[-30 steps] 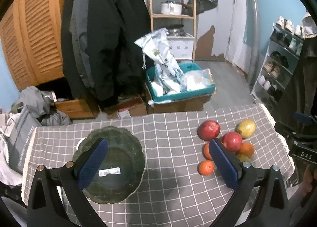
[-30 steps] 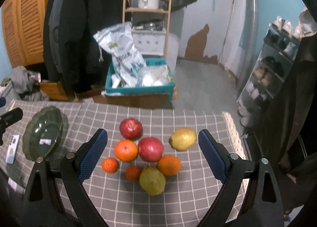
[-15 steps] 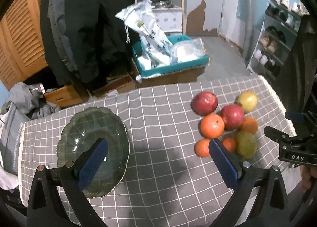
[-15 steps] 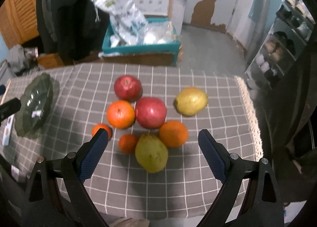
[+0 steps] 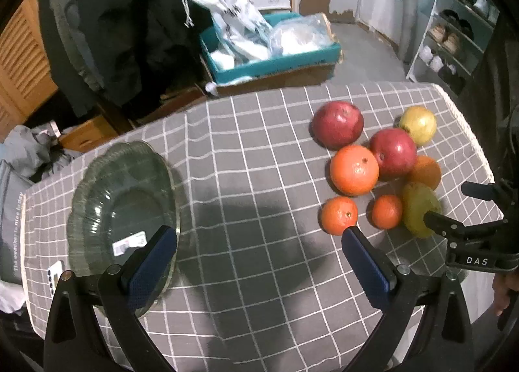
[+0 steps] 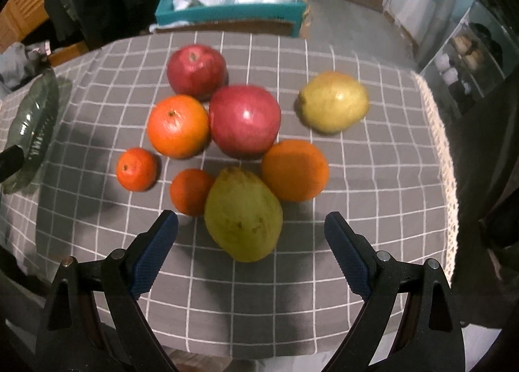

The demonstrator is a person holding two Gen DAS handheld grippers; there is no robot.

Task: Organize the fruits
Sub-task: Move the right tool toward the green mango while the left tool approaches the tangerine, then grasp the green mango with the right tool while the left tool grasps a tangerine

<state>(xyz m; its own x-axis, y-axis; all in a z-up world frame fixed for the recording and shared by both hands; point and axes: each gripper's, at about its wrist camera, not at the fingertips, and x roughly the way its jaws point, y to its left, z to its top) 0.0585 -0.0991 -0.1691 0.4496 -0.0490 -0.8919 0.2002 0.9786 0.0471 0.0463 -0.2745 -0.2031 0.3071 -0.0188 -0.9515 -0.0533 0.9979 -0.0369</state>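
The right tongs [image 6: 249, 242] hang wide apart and empty just above the near edge of the fruit pile, with the green pear [image 6: 243, 213] lying between and slightly beyond their blue pads, so the step in hand looks like a first pick from the cluster. That pear is the sensible choice: it is the nearest fruit, and lifting it disturbs the least. It touches the small orange [image 6: 189, 190] on its left and sits close against the large orange [image 6: 293, 169] on its far right, so the left pad should slide down into the narrow gap beside the small orange without nudging it. The pear lies tilted with its broad end near; closing across that fuller part should give a steadier hold than pinching the taper. Round fruit rolls easily on the checked cloth, so a slow descent and a gentle squeeze seem wise. Behind stand two red apples [image 6: 245, 120], another orange [image 6: 177, 125], a mandarin [image 6: 136, 169] and a yellow pear [image 6: 334, 101] set apart to the right. The left tongs [image 5: 259, 250] are likewise wide and empty, hovering over bare desk [image 5: 246, 274] just right of the green glass bowl [image 5: 97, 184], which stands empty on the left and is likely the destination.
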